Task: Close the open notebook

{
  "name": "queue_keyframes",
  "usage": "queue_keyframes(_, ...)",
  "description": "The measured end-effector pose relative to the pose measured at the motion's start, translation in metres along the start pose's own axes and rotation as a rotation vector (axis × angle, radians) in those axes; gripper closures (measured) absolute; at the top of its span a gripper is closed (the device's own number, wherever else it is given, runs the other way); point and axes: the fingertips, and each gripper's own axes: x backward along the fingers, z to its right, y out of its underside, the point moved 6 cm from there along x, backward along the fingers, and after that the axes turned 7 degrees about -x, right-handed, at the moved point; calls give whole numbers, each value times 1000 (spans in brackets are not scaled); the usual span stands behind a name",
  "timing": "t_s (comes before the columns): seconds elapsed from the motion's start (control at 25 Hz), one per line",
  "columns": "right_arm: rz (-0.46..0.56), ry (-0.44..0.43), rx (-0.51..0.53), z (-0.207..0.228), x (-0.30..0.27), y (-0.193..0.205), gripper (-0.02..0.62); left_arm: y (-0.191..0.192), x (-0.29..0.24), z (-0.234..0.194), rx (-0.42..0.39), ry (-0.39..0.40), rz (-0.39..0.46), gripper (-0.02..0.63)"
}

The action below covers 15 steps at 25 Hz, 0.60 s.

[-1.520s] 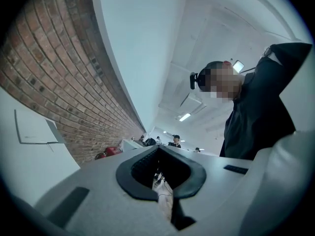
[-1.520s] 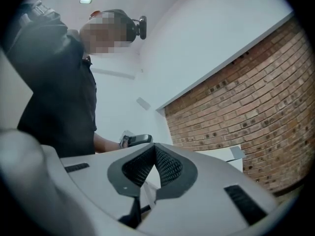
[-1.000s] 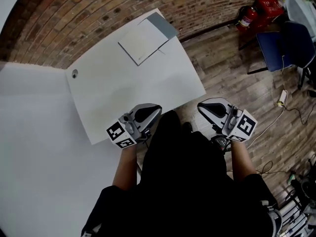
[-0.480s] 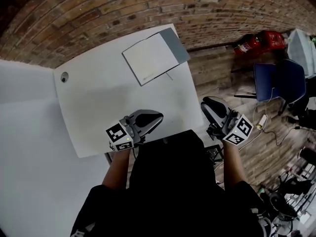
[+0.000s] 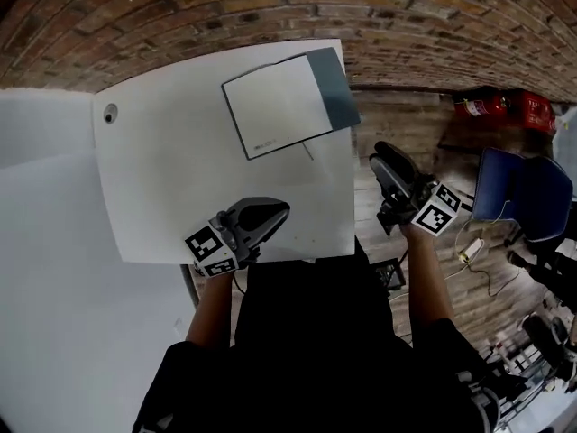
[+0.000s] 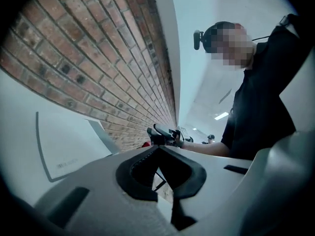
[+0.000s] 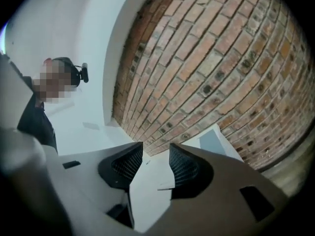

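Observation:
The open notebook [image 5: 275, 106] lies flat at the far right of the white table [image 5: 180, 179], showing a white page with a grey-blue cover flap [image 5: 332, 87] at its right. My left gripper [image 5: 281, 209] hovers over the table's near edge, well short of the notebook, and its jaws look shut and empty. In the left gripper view the notebook [image 6: 64, 141] lies ahead to the left. My right gripper [image 5: 381, 155] is off the table's right edge, over the floor. Its jaws have just been opening and stand open with nothing between them [image 7: 156, 149]. The cover flap [image 7: 212, 142] shows beyond them.
A brick wall [image 5: 270, 7] runs behind the table. A small round hole [image 5: 110, 113] sits near the table's far left corner. On the wooden floor at the right are a blue chair [image 5: 523, 188], a red fire extinguisher [image 5: 505, 106] and cables [image 5: 478, 260].
Both grippers have moved forward toward the table. The left one now hangs over the near edge. The right one has come up beside the right edge and rolled.

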Motion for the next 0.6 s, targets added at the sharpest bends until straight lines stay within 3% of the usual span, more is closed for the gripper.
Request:
queue_keyframes(0.2,-62,-10,-140,73,-10,-10,434,6,-22,0,29,-69,3,589)
queue_keyframes(0.4,-41,10,-299,135,-19,-1,436,17,-40,-2,70,-97,31,589)
queue_keyframes(0.6,-81,29,-364,174,-25,19,447,43,-48,-5,113,-113,7,589)
